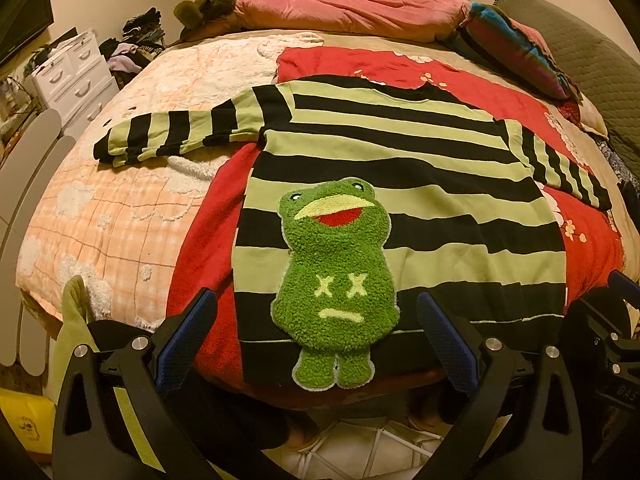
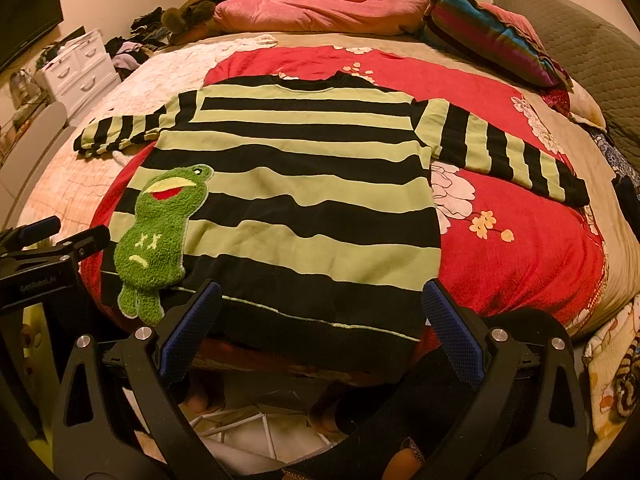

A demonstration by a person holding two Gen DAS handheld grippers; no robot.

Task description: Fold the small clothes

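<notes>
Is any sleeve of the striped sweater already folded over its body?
No: the striped sweater lies flat on the bed, and both sleeves stretch outward to the sides.

My left gripper has two black, curved arms with triangular cut-outs, silver round bolts at the joints, and fingers faced with dark blue textured pads. My right gripper is built the same; its fingers wear matching blue mesh-like pads. White "GenRobot.AI" lettering marks one black body.
</notes>
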